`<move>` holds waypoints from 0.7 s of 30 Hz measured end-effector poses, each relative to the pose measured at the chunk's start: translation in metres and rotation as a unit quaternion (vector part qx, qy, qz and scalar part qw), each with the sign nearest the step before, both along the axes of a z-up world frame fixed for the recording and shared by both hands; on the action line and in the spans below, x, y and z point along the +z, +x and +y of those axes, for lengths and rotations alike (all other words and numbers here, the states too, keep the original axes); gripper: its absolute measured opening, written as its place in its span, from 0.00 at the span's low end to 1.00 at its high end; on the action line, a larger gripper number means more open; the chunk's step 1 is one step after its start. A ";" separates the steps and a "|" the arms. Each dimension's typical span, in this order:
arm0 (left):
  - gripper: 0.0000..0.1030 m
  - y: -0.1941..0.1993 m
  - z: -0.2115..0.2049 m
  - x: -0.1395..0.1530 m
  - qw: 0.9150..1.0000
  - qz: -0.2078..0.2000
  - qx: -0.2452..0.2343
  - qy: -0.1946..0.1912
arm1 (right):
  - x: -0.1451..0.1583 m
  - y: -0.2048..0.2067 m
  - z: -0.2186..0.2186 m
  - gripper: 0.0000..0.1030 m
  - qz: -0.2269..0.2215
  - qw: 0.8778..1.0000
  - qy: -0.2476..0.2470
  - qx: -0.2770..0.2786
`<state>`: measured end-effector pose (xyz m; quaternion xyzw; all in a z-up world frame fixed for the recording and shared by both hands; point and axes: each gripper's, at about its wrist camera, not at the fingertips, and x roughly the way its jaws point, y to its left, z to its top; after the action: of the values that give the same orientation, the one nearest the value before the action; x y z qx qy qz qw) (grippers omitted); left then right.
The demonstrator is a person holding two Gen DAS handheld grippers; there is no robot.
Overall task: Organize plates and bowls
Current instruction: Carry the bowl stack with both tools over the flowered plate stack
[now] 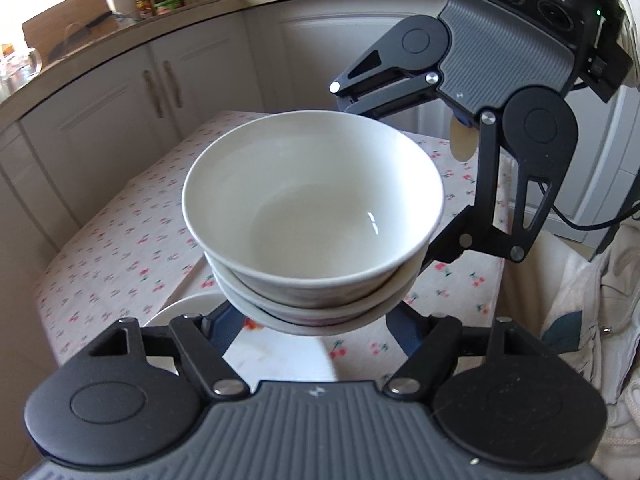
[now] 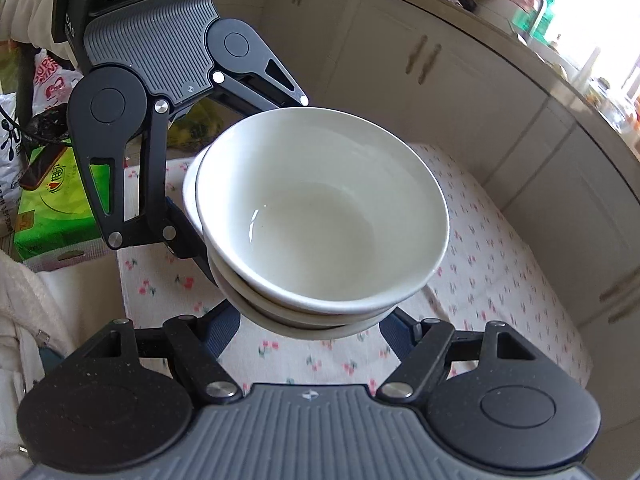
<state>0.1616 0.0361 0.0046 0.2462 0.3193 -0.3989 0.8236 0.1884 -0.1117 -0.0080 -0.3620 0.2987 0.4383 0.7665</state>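
Both grippers grip one stack of white bowls from opposite sides, and the stack hangs clear above the table. Low in the left wrist view, the left gripper (image 1: 316,320) has its blue-padded fingers (image 1: 224,328) spread around the lowest bowl, pressing on its sides, so it is clamped on the stack of bowls (image 1: 312,216), which fills the middle of the frame. Three nested rims show there, the top bowl tipped slightly against the ones beneath. From the upper right of the same frame the right gripper (image 1: 400,184) reaches in, one finger running behind the far rim and the other against the right side of the stack. The right wrist view gives the mirror of this: the right gripper (image 2: 312,328) holds the stack of bowls (image 2: 320,216) at the bottom of the frame, and the left gripper (image 2: 224,180) comes in from the upper left, its fingers on the stack's far and left sides. Below the bowls lies the table (image 1: 120,248), covered with a cloth printed with small cherries. At the lower left of the left wrist view, the edge of a white plate (image 1: 180,310) rests on that cloth, partly hidden by the gripper. Pale kitchen cabinets (image 2: 520,128) curve behind the table.
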 end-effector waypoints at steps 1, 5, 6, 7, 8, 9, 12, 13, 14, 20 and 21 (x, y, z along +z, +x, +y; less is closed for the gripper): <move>0.74 -0.001 0.005 0.000 1.000 -0.002 0.005 0.000 | 0.000 0.001 0.005 0.78 -0.001 1.000 0.000 0.004; 0.74 -0.002 0.024 -0.001 1.000 -0.005 0.026 -0.001 | -0.002 0.005 0.026 0.78 -0.019 1.000 -0.006 0.020; 0.74 -0.003 0.029 -0.001 1.000 -0.006 0.031 -0.001 | -0.003 0.006 0.029 0.78 -0.018 1.000 -0.006 0.024; 0.74 -0.002 0.033 -0.002 0.999 -0.006 0.034 -0.001 | -0.004 0.009 0.033 0.78 -0.016 1.000 -0.006 0.026; 0.74 -0.001 0.037 -0.002 0.999 -0.005 0.037 0.000 | -0.006 0.010 0.036 0.78 -0.016 0.999 -0.007 0.031; 0.74 0.000 0.041 -0.003 0.999 -0.004 0.042 -0.001 | -0.007 0.012 0.040 0.78 -0.016 0.999 -0.008 0.034; 0.74 0.001 0.052 -0.007 0.999 -0.003 0.052 -0.005 | -0.011 0.018 0.053 0.78 -0.018 0.999 -0.015 0.042; 0.74 0.002 0.055 -0.008 0.998 -0.001 0.055 -0.008 | -0.012 0.018 0.057 0.78 -0.018 0.999 -0.017 0.044; 0.74 0.004 0.057 -0.010 0.998 0.000 0.058 -0.010 | -0.013 0.020 0.061 0.78 -0.017 0.999 -0.019 0.046; 0.74 0.010 0.069 -0.019 0.997 0.008 0.070 -0.018 | -0.020 0.026 0.081 0.78 -0.016 0.998 -0.033 0.052; 0.74 0.011 0.070 -0.021 0.997 0.010 0.071 -0.018 | -0.022 0.027 0.083 0.78 -0.014 0.998 -0.035 0.053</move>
<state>0.1730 0.1060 -0.0160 0.2039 0.3371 -0.3473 0.8510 0.2157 -0.0290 -0.0298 -0.4099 0.2832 0.4625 0.7334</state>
